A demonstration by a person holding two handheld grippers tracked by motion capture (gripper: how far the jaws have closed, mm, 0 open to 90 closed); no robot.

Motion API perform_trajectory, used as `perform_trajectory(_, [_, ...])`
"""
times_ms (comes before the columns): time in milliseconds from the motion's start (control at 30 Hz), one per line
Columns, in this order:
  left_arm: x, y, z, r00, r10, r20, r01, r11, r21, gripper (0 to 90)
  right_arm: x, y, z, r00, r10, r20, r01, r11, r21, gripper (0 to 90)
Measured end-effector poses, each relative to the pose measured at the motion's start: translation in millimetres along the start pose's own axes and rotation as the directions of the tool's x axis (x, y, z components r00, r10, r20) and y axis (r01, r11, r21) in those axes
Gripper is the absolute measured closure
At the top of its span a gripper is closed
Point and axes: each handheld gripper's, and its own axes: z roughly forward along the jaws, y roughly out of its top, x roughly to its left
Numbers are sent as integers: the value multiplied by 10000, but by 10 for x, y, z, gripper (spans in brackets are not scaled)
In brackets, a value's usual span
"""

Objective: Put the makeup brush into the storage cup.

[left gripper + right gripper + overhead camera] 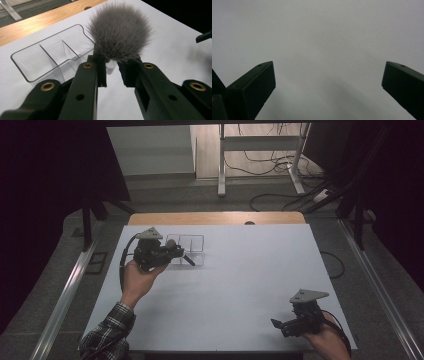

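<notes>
A fluffy grey pom-pom [120,32] on a short white stem sits between the jaws of my left gripper [112,72], which is shut on that stem. From above, the left gripper [181,254] is at the table's far left, with the pom-pom [171,242] at the near-left corner of a clear divided plastic tray [197,236]. The tray [27,70] lies just beyond and left of the jaws, and its compartments look bare. My right gripper [279,327] rests near the front right edge, open, with only white table between its jaws [328,77].
A white sheet [225,285] covers the table, with a wooden strip [215,218] along its far edge. The right gripper's tip [203,37] shows far off in the left gripper view. Cables and a desk frame [260,150] lie on the floor beyond.
</notes>
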Motion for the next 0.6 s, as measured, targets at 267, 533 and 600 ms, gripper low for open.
perform_trajectory(267, [32,102,-1,10000,12,-91,-13,9999,-165,767,-12,-28,-34,9999,71,105,-71,10000,-18,0])
perform_trajectory(533, [65,216,1,9996,108,-275,-114,9997,-222,767,-20,-52,-63,9998,38,190,-36,10000,-77,0])
perform_trajectory(600, [77,235,3,9994,110,-315,-117,9997,-236,767,-19,-57,-68,9998,45,197,-43,10000,-84,0])
